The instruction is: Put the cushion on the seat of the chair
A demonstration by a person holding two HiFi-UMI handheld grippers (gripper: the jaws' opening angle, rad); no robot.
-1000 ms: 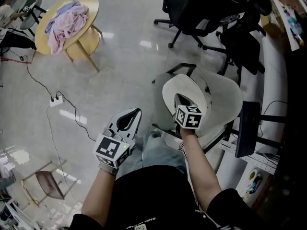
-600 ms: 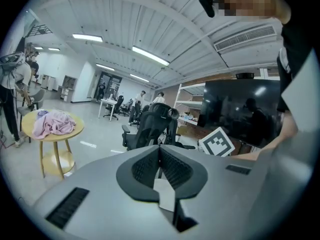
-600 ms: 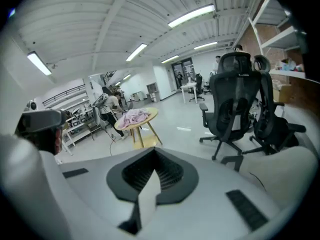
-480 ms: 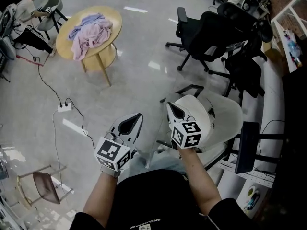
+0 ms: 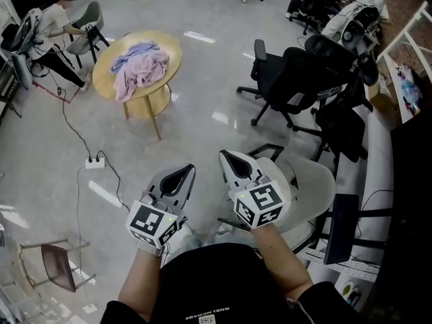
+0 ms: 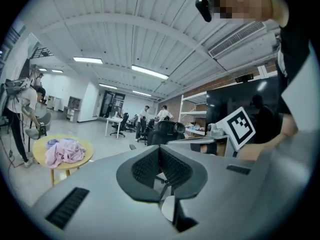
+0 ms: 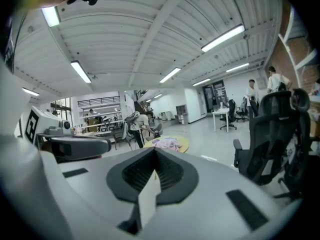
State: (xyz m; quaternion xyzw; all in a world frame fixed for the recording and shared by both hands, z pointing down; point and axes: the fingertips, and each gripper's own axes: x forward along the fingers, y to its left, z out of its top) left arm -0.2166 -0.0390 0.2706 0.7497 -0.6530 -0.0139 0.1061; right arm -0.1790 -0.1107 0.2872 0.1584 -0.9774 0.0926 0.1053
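From the head view, both grippers are held out in front of the person, side by side and well above the floor. The left gripper [image 5: 183, 173] has its jaws together with nothing in them, and the right gripper [image 5: 228, 158] is the same. The white cushion [image 5: 282, 175] lies on the seat of the pale chair [image 5: 324, 181], just right of the right jaws and partly behind them, with neither gripper touching it. Beyond the right jaws stand black office chairs [image 5: 297, 73]. Ahead of the left jaws is a round wooden table [image 5: 170, 50] with a heap of pink and blue clothes [image 5: 138, 66] on it. A power strip [image 5: 95, 161] with its cable lies on the glossy grey floor [image 5: 202, 100], left of the left jaws.

The left gripper view shows the left gripper [image 6: 160, 150] with its ribbed pads meeting and empty. Left of the jaws and beyond them is the table [image 6: 86, 145] with the clothes [image 6: 62, 151]. Straight past the tips stands a black office chair [image 6: 167, 131]. To the right the right gripper's marker cube [image 6: 239, 127] is close by. It is a long open office with strip lights overhead.

In the right gripper view the right gripper [image 7: 152, 153] is closed on nothing. The clothes [image 7: 166, 143] on the table show just past the tips. A black office chair [image 7: 272, 134] stands to their right, and the left gripper [image 7: 75, 145] sits close on their left.
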